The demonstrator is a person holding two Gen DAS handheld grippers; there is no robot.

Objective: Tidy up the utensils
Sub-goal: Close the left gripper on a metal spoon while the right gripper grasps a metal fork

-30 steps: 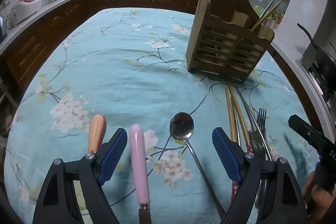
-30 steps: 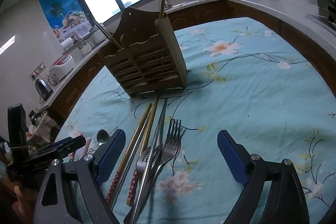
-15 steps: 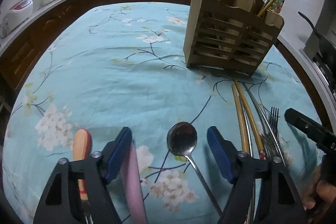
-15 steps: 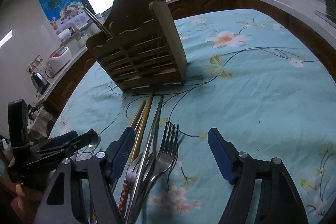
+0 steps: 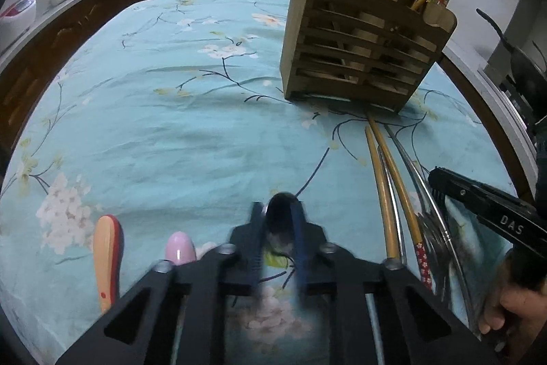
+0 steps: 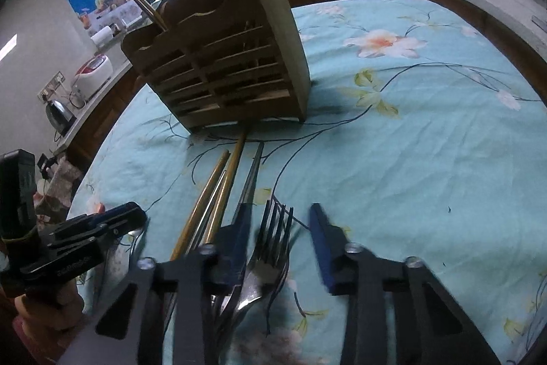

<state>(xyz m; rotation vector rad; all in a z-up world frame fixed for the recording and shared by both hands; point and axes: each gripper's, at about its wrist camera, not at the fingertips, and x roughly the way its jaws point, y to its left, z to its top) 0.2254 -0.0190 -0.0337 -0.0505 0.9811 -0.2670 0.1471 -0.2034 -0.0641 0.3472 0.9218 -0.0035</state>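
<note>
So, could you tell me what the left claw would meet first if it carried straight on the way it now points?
Probably the spoon: the left claw points steeply down at the table, its jaws closing around the spoon's bowl, with the floral tablecloth right beneath. Motion blur leaves contact unclear.

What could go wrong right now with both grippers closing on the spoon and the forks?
The left hand-held gripper is closing around the spoon at its bowl, so it may slip or pivot when lifted. The right hand-held gripper is closing on overlapping forks; it could pinch two, or drag the neighbouring chopsticks. Both hands work close together and could collide on the way to the wooden caddy.
</note>
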